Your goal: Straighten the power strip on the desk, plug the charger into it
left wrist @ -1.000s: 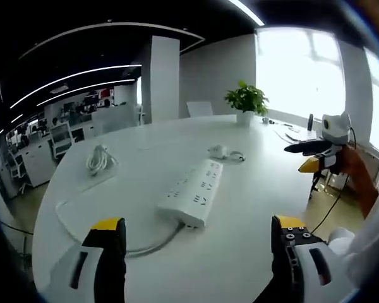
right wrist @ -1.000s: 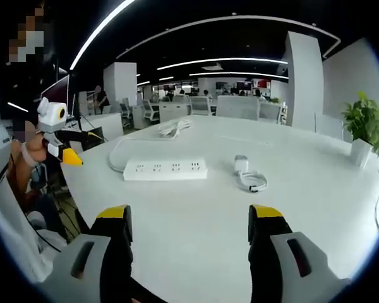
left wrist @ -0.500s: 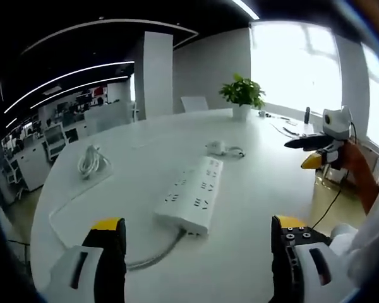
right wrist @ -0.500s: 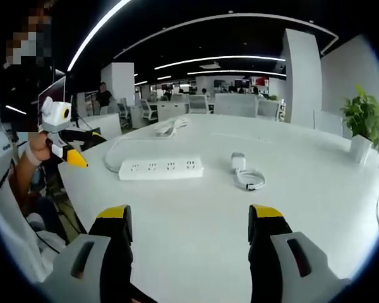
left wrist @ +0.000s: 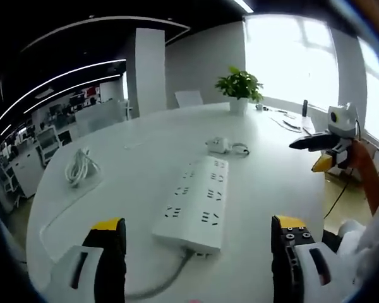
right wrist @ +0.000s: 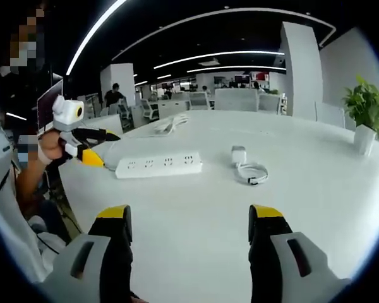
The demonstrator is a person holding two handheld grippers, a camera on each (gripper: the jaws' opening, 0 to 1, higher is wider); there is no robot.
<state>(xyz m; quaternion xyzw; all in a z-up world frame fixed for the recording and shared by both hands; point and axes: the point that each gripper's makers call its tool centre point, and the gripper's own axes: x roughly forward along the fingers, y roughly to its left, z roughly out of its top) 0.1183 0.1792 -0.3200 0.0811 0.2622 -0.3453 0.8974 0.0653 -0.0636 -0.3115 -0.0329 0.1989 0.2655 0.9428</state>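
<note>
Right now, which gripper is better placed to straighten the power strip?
The left gripper, probably. The power strip lies just ahead between its open fingers, while the right gripper has bare desk before it, with the strip farther off, left of centre.

Desk (left wrist: 145,145): plain white. Power strip (left wrist: 197,202): white, rows of dark sockets, pale grey cord. Charger (left wrist: 218,145): white, with white coiled cable. Spare cable bundle (left wrist: 79,167): white. Potted plant (left wrist: 240,85): green leaves, white pot. My left gripper (left wrist: 196,252): grey-white with black jaws, yellow tips. My right gripper (right wrist: 188,243): same grey-white, black, yellow.
</note>
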